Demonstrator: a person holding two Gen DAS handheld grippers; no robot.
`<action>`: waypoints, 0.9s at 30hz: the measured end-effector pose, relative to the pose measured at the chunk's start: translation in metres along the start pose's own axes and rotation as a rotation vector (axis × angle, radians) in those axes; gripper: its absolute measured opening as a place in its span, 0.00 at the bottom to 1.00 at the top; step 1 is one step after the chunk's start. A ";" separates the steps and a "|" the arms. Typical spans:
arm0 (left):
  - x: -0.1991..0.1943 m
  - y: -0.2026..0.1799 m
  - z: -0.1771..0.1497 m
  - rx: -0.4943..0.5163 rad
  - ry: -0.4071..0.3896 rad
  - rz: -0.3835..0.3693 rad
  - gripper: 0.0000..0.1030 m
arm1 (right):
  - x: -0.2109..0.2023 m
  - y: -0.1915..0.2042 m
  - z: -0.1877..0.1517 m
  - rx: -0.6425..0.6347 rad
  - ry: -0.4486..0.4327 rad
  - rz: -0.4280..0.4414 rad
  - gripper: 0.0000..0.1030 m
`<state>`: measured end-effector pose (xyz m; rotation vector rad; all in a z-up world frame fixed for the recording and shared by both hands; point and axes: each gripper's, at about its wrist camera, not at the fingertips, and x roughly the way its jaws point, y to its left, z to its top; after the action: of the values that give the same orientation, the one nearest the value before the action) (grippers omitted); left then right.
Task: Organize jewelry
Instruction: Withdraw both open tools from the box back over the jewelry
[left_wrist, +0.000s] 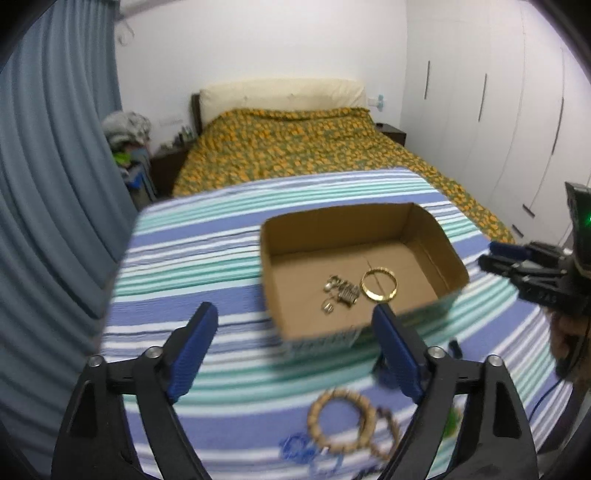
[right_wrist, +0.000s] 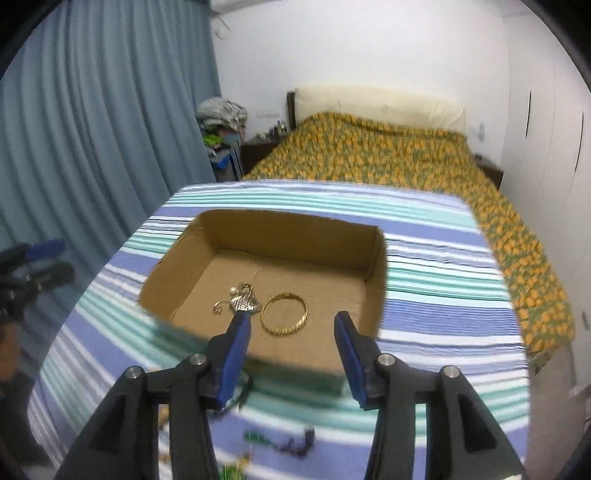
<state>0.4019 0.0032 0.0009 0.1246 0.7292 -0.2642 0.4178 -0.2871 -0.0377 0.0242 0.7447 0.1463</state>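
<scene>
The left gripper and the right gripper both hover with jaws apart and nothing between them, above the striped worktop. At 12 o'clock from each gripper sits the cardboard box, holding the gold bangle and, just beside it at 9 o'clock, a silver cluster. Beaded bracelets lie on the worktop at 6 o'clock from the box.

Floral-covered bed behind – blue curtain, white wardrobe flanking.

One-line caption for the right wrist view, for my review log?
Open right gripper hovers at the near edge of a cardboard box holding a gold bangle and silver trinkets.
</scene>
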 end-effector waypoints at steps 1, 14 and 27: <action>-0.016 0.002 -0.010 0.008 -0.009 0.009 0.89 | -0.015 0.001 -0.009 -0.014 -0.011 -0.006 0.48; -0.057 -0.017 -0.164 -0.051 0.066 0.017 0.91 | -0.099 0.032 -0.147 -0.078 -0.051 -0.099 0.48; -0.021 -0.046 -0.250 -0.153 0.117 0.047 0.91 | -0.083 0.064 -0.256 -0.002 -0.007 -0.094 0.48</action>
<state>0.2133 0.0141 -0.1708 0.0116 0.8589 -0.1564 0.1758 -0.2428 -0.1652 -0.0125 0.7375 0.0572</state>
